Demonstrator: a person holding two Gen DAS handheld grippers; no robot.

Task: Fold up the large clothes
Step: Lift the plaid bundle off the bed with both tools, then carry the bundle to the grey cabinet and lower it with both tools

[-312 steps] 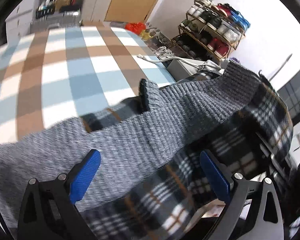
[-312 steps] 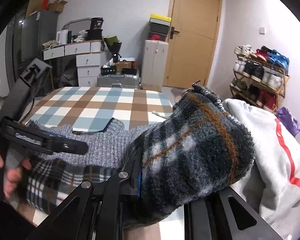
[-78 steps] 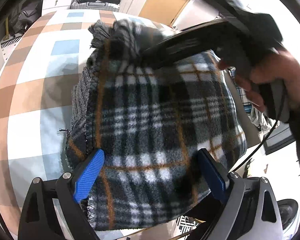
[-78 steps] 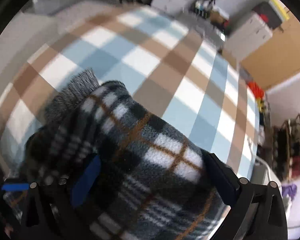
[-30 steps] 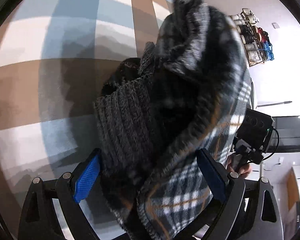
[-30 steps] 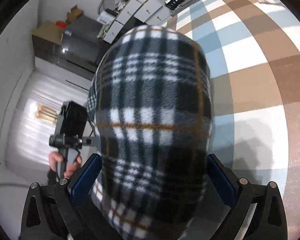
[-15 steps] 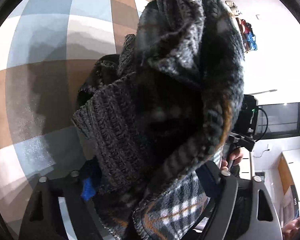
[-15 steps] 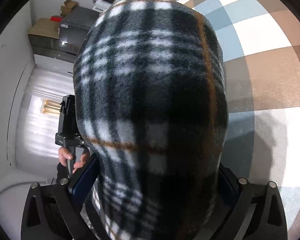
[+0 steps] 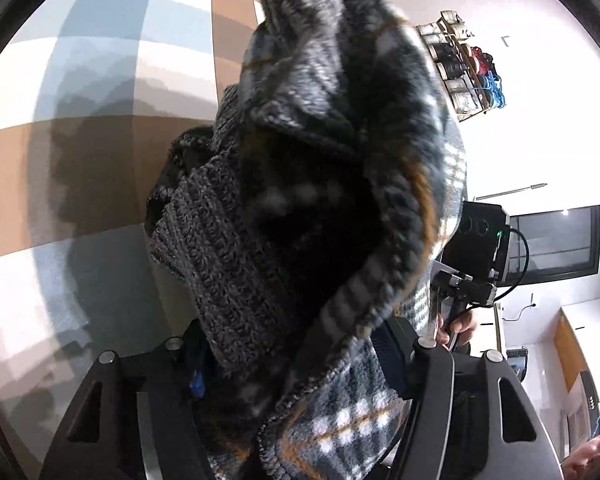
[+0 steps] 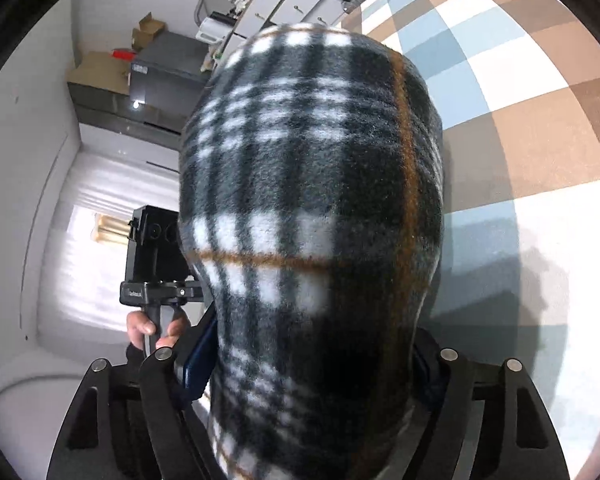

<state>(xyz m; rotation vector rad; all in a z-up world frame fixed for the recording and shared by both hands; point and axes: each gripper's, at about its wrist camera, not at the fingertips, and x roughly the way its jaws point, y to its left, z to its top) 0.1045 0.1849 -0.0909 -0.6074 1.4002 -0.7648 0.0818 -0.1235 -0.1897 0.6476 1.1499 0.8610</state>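
A folded bundle of dark plaid fleece with grey knit parts fills the left wrist view. My left gripper has this bundle between its blue pads; the jaws are closing and the pads press into the fabric. In the right wrist view the same plaid bundle stands between the pads of my right gripper, whose jaws are also closing against its sides. Each view shows the other gripper's handle held by a hand behind the bundle.
A blue, brown and white checked cloth covers the surface under the bundle. A shoe rack stands by the far wall. White drawers and a dark cabinet stand beyond the surface's edge.
Both pairs of jaws have narrowed onto the bundle. The bundle now fills more of each view, and the left view has shifted along it.
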